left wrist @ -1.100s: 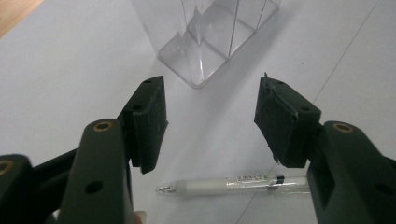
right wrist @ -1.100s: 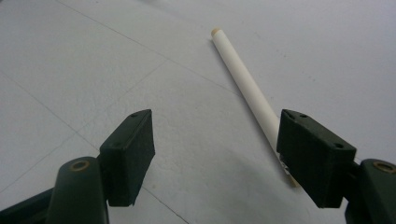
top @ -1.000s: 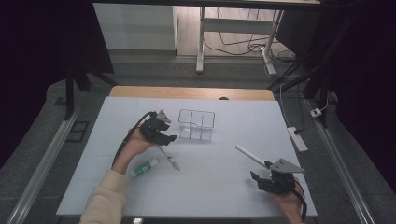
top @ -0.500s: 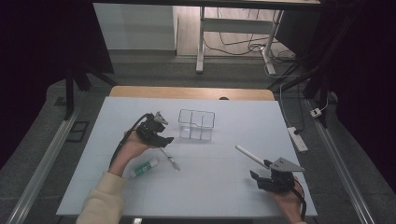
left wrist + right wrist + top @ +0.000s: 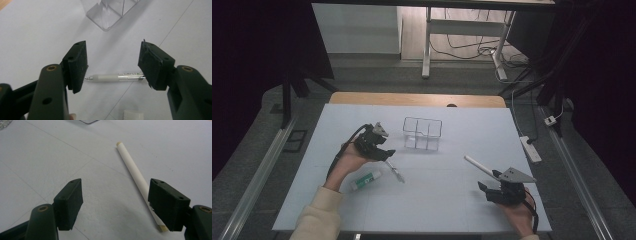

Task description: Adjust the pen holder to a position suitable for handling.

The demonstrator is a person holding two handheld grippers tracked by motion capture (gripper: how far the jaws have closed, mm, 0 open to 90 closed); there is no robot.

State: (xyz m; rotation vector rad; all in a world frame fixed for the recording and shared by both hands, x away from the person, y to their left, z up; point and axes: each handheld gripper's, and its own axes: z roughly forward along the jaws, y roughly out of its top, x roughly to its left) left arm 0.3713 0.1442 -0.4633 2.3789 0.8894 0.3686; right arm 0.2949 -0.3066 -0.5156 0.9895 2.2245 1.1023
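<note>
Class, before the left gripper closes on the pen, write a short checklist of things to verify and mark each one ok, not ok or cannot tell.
1. Left gripper open: ok.
2. Pen lies between its fingers: ok.
3. Fingers low enough to pinch the pen: cannot tell.
4. Clear organizer apart from the pen: ok.
5. Glue stick out of the fingers' way: cannot tell.
6. Right gripper open, white stick not gripped: ok.

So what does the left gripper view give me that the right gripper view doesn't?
Left gripper view: a clear pen lying on the table between the open jaws of the left gripper, plus a white cap at the bottom edge.

Right gripper view: a white stick running under the right-hand jaw of the open right gripper.

Both: the white table and part of the clear organizer.
</note>
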